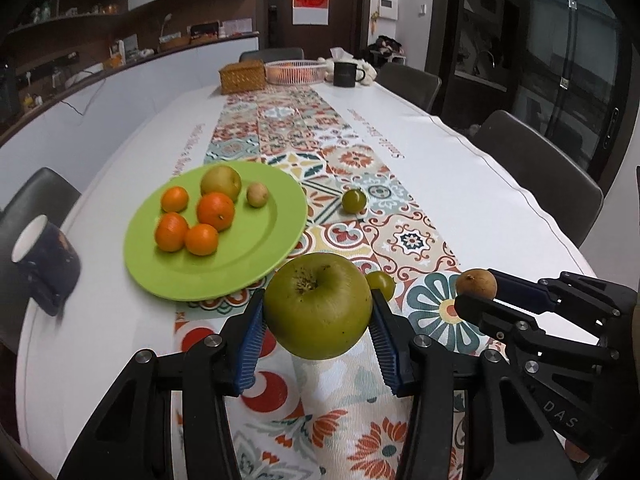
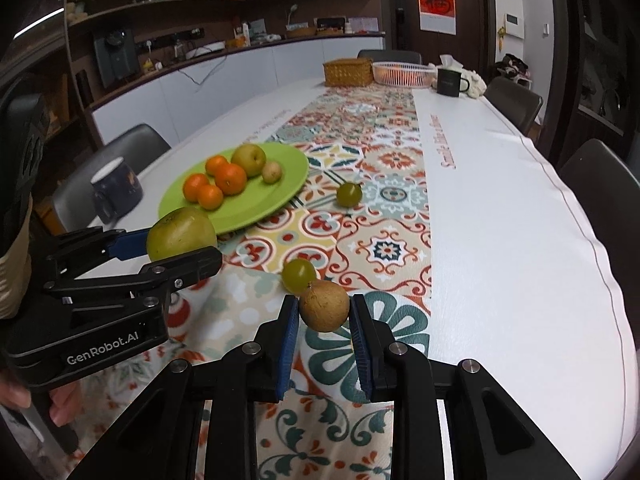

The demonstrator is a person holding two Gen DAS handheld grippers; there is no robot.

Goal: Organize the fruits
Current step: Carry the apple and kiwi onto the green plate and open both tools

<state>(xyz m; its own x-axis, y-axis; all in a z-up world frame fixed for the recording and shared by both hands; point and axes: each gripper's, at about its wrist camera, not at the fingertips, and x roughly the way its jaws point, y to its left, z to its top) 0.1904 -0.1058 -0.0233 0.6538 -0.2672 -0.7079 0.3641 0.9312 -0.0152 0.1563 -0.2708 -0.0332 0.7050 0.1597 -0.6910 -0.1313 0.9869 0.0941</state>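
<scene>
My left fingers (image 1: 318, 312) clamp green apple (image 1: 318, 304); right fingers (image 2: 324, 314) clamp brown fruit (image 2: 324, 306), above tabletop (image 2: 500, 220).

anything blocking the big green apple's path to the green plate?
Nothing visible. The green apple, held in the left gripper, sits just off the green plate rim; the near half of the plate is bare, fruit clustered at the far side.

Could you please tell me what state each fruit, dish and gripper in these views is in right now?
left gripper: shut on the green apple, lifted.
right gripper: shut on the small brown fruit.
green plate: holds four oranges, a pear and a brown fruit.
two green grapes: loose on the tablecloth.
dark mug: upright.
</scene>
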